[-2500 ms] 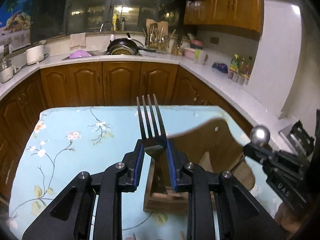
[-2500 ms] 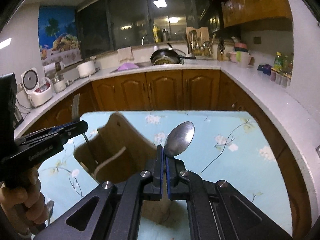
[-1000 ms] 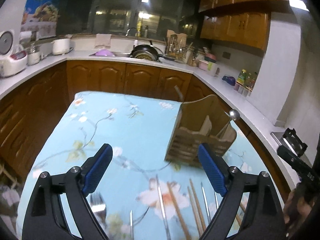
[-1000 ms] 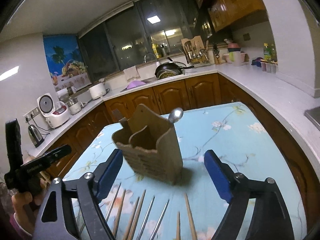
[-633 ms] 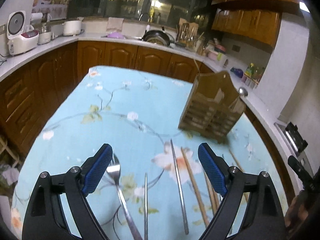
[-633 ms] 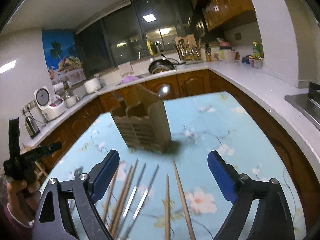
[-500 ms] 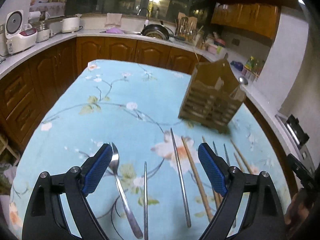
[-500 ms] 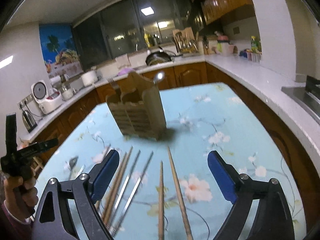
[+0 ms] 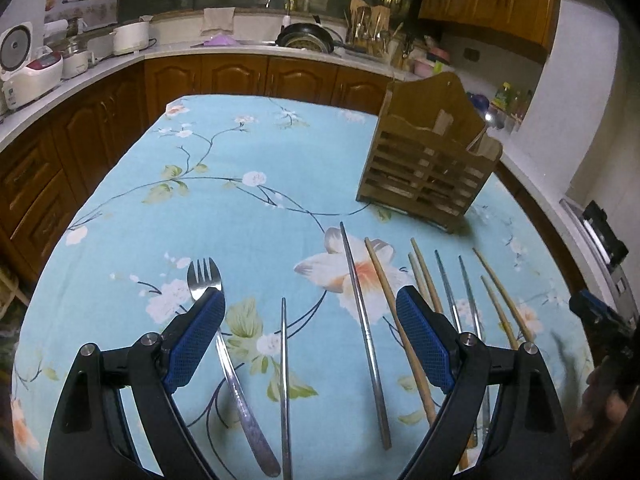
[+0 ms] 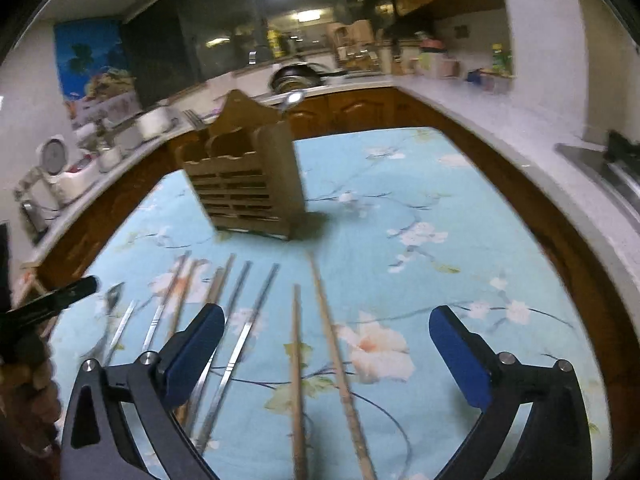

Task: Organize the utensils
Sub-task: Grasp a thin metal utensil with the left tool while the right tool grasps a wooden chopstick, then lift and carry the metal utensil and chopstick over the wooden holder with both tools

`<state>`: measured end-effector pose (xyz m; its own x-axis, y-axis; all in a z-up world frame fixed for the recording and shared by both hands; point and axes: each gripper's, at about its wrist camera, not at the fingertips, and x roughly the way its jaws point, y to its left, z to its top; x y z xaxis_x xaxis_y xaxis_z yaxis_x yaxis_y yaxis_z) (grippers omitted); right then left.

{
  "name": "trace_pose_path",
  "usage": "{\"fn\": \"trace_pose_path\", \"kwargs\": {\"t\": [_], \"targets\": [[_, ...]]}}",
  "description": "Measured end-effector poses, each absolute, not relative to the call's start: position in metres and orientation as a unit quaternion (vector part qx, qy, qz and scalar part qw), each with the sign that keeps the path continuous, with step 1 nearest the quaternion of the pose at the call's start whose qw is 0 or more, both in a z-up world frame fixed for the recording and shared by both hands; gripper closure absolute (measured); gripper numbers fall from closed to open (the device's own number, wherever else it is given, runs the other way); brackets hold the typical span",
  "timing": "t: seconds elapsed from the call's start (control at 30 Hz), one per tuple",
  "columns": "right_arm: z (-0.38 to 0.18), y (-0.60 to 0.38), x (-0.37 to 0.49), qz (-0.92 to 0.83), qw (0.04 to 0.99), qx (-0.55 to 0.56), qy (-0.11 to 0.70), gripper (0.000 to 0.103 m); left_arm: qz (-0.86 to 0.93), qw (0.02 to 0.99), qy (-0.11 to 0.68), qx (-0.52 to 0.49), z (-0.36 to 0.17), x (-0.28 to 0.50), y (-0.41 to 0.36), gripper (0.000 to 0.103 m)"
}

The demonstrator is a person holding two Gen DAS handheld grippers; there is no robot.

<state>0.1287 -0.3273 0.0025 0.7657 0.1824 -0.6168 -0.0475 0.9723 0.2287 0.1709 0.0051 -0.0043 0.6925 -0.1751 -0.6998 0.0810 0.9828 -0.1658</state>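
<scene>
Wooden slats form the utensil holder [image 9: 430, 176], standing on the floral counter [image 9: 240, 208] at about one o'clock from the left hand-held gripper [image 9: 310, 344], whose jaws stand wide apart and empty. A fork [image 9: 204, 280] lies at its ten o'clock; metal chopsticks [image 9: 362, 316] and wooden chopsticks [image 9: 394, 312] lie side by side on the cloth. The right hand-held gripper [image 10: 324, 354] is opening, gripping nothing, above two wooden chopsticks [image 10: 316, 344].
</scene>
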Motion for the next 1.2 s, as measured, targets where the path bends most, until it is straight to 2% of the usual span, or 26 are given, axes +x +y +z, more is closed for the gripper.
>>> {"fn": "trace_pose_path", "kwargs": {"t": [0.2,0.3,0.37,0.57,0.73,0.8,0.83,0.93,1.03,1.07,1.13,1.2], "targets": [[0.002,-0.325,0.149,0.075,0.934,0.090,0.338,0.004,-0.069,0.909,0.410,-0.034,-0.014,0.192,-0.009,0.014],[-0.002,-0.323,0.168,0.085,0.926,0.090,0.357,0.024,-0.071,0.903,0.423,-0.025,-0.020,0.205,-0.015,0.014],[-0.009,-0.321,0.181,0.091,0.918,0.085,0.377,0.047,-0.073,0.898,0.432,-0.019,-0.024,0.215,-0.020,0.016],[-0.029,-0.315,0.210,0.098,0.903,0.067,0.413,0.076,-0.083,0.884,0.460,-0.005,-0.035,0.245,-0.032,0.039],[-0.037,-0.314,0.226,0.099,0.896,0.060,0.429,0.078,-0.085,0.875,0.477,0.015,-0.045,0.265,-0.043,0.048],[-0.040,-0.311,0.232,0.102,0.893,0.052,0.436,0.078,-0.086,0.869,0.487,0.022,-0.052,0.271,-0.047,0.056],[-0.041,-0.309,0.234,0.102,0.892,0.045,0.439,0.078,-0.088,0.864,0.494,0.026,-0.057,0.273,-0.050,0.063],[-0.051,-0.303,0.241,0.100,0.884,0.027,0.456,0.085,-0.085,0.870,0.484,0.053,-0.059,0.273,-0.059,0.067],[-0.055,-0.297,0.243,0.095,0.887,0.007,0.451,0.086,-0.097,0.869,0.482,0.058,-0.058,0.273,-0.065,0.089],[-0.055,-0.296,0.243,0.093,0.888,0.003,0.450,0.089,-0.100,0.869,0.482,0.059,-0.058,0.274,-0.067,0.095],[-0.055,-0.294,0.244,0.089,0.890,-0.005,0.448,0.097,-0.110,0.868,0.481,0.054,-0.058,0.274,-0.067,0.097],[-0.054,-0.296,0.244,0.092,0.889,0.004,0.448,0.098,-0.119,0.868,0.481,0.044,-0.056,0.272,-0.066,0.098]]}}
